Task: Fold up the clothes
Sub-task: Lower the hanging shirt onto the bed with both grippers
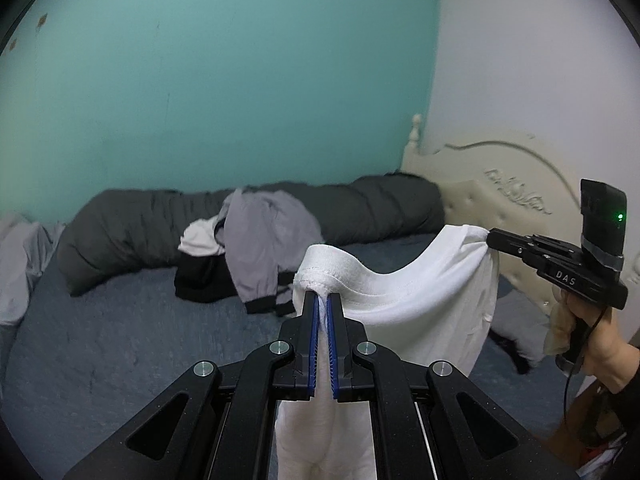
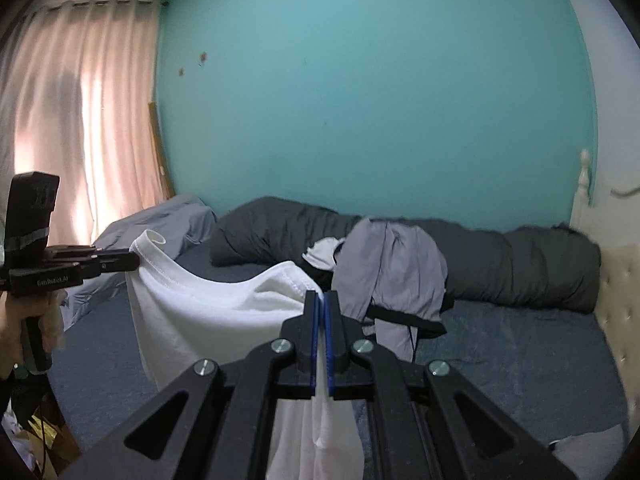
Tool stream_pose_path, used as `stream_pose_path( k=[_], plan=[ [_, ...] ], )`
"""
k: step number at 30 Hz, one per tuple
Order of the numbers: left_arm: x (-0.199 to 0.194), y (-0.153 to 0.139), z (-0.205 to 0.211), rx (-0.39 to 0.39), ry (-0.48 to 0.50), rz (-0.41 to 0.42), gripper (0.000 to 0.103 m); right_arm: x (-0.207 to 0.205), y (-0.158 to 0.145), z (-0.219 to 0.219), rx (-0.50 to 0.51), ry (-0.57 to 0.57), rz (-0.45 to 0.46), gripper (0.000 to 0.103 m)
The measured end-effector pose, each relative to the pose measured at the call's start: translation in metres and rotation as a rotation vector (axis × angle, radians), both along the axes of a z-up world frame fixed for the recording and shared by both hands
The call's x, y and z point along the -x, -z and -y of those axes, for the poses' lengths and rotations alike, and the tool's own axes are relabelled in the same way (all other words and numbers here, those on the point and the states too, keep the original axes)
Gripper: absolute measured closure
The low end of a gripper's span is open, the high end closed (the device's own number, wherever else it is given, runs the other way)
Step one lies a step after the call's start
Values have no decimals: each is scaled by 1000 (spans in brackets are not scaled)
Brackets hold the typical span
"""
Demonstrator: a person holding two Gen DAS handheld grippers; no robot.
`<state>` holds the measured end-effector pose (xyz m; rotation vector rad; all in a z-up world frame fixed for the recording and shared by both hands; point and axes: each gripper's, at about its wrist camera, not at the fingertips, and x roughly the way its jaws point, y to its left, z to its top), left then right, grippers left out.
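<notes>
Left gripper (image 1: 323, 300) jaws — right gripper (image 2: 322, 298) too — pinch white shirt (image 1: 420, 292).

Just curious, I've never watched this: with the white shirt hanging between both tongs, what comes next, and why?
Probably lower the white shirt flat onto the bare blue bedspread. Left tongs and right tongs each pinch a top edge, and it hangs in the air, so it cannot be folded yet.

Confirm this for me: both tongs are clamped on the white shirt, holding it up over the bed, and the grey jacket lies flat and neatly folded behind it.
Not quite. Both tongs, left and right, do clamp the white shirt over the bed, but the right wrist view shows the grey jacket crumpled in a heap, not folded.
</notes>
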<state>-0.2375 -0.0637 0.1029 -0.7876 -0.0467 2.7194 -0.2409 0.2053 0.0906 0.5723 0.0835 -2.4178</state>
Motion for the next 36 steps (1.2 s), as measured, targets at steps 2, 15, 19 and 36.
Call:
stream_pose_path(
  k=[2,15,19,36],
  plan=[
    [26,21,6,1,-6,33,99,26,19,7,-5,6,29,101],
    [174,159,38,-31,-46,212,99,164,155,40,-43,52,192,101],
    [210,195,41,-32,-56,253,99,201,191,50,-63,60,223,101],
    [317,343,51,-27,-91,439,98,312,334,78,-198,102,370,101]
  ],
)
